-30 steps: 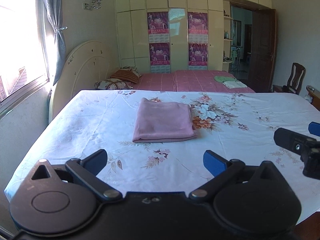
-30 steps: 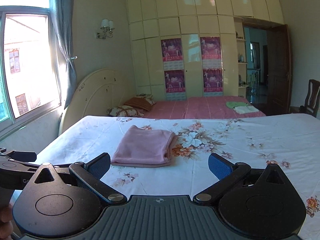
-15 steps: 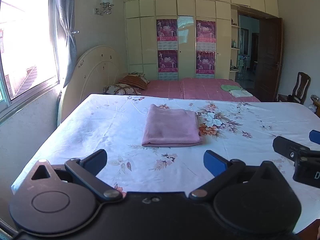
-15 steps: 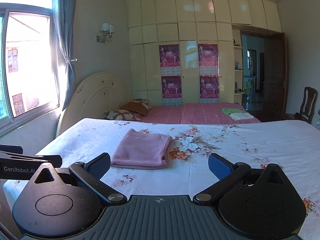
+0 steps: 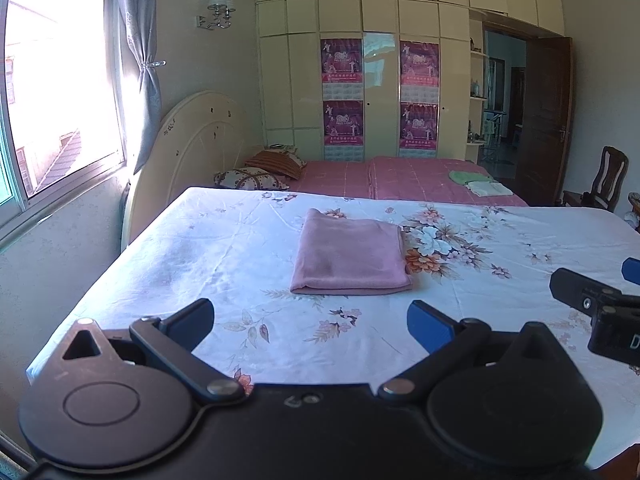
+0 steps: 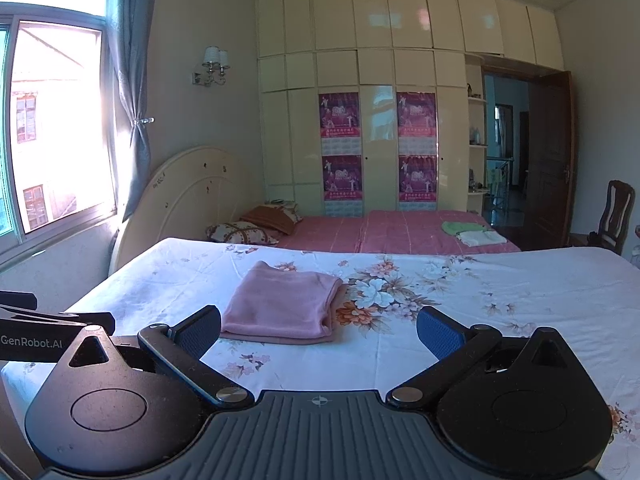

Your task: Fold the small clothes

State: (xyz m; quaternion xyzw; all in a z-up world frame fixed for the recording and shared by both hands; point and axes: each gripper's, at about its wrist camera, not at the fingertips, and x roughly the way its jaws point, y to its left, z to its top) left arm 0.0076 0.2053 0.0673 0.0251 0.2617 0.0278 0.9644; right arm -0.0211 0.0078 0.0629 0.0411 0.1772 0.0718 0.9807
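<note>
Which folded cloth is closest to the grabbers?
The folded pink cloth on the floral sheet. The green cloth and white cloth lie on the far pink bed.

Daylit from the window (image 5: pixel 60 92) far left of the jaws, blown out to white with glare spilling onto the curtain (image 5: pixel 140 60). Brightest on the floral sheet (image 5: pixel 240 248) ahead of the jaws; dimmer toward the doorway (image 6: pixel 508 148) far right. Soft sheen and pale reflections on the wardrobe doors (image 6: pixel 380 32) straight ahead. Black silhouette on each gripper body below, little detail. Strong fisheye bowing at the edges, dark vignette in the upper corners. Sharp overall, slightly hazy.
</note>
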